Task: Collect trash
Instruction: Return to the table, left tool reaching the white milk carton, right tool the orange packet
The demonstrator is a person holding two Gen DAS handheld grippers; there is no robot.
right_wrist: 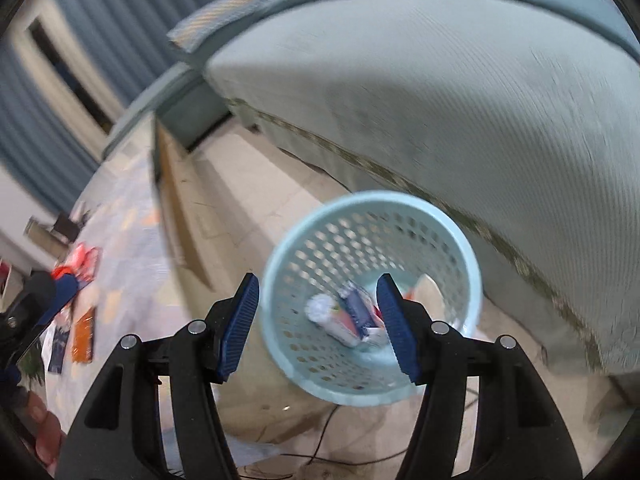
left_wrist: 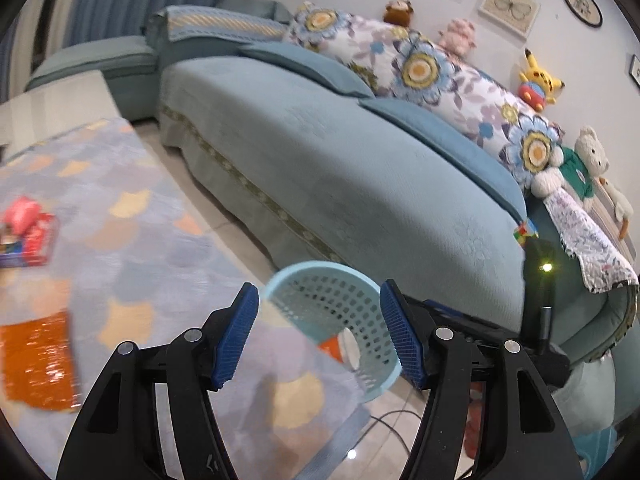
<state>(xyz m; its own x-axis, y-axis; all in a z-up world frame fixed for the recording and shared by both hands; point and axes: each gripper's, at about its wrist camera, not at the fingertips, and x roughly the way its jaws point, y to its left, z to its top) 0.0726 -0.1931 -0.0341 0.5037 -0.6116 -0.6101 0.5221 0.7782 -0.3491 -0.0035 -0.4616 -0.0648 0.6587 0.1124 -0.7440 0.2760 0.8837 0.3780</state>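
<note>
Orange foil, the flat wrapper (left_wrist: 38,364) lies on the patterned tablecloth (left_wrist: 132,208), up on the table beside and above the pale blue perforated basket (right_wrist: 372,300) on the floor. It looks thin, light and crinkly, probably slippery; I would pinch it at a raised edge or corner, since a flat sheet gives the pads little to bite. Farther from the basket along the table sits a red and pink packet (left_wrist: 30,236), likely soft and just as light; its printing is too blurred to read. Inside the basket rest a crumpled blue-and-white packet (right_wrist: 356,314) and other scraps, no lettering legible.

Directly above the basket, the right gripper (right_wrist: 318,324) hangs with its 2 fingers wide apart and nothing between them. The left gripper (left_wrist: 320,334) is likewise spread and empty, over the table edge next to the basket. Behind the basket runs the teal sofa (left_wrist: 340,168).
</note>
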